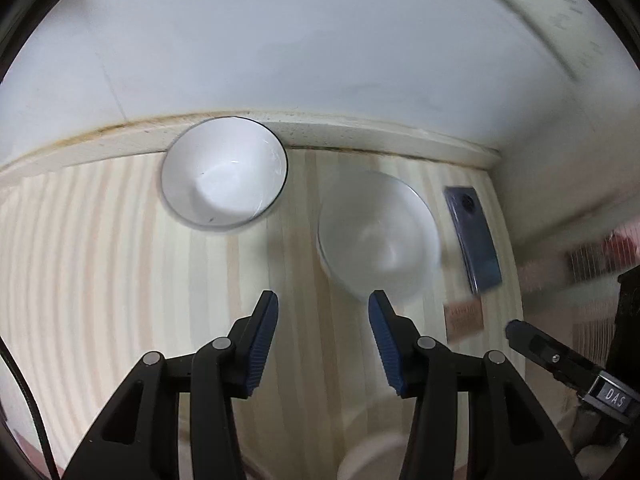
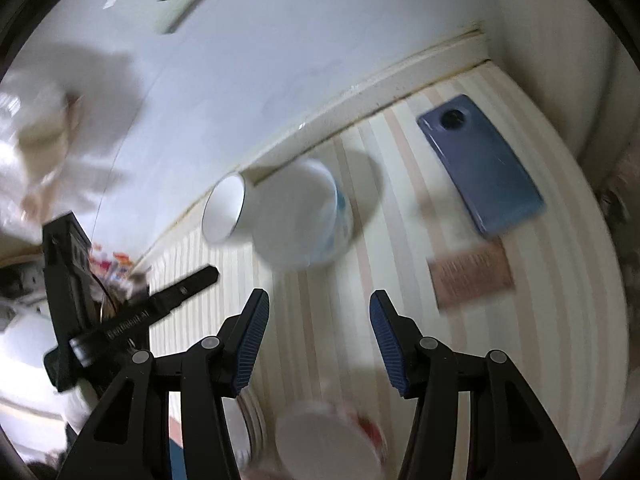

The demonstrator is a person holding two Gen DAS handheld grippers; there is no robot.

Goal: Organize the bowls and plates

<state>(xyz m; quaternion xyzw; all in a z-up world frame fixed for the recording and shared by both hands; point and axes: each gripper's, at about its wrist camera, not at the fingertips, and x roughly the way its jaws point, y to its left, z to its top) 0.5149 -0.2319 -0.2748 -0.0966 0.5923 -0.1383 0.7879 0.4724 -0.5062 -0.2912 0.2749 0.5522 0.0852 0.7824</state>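
Both claws stand parted and empty, left gripper and right gripper above the striped table; two white bowls sit side by side by the wall, dark-rimmed bowl and plain bowl; likely between placements; next calls for reaching another dish, perhaps the white one below.

Two bowls look like glazed ceramic: the dark-rimmed bowl is glossy white with faint glints, and the plain white bowl is smooth and shiny. The striped tabletop looks smooth and matt. The phone has a sleek blue back. The card looks like matt brown paper.
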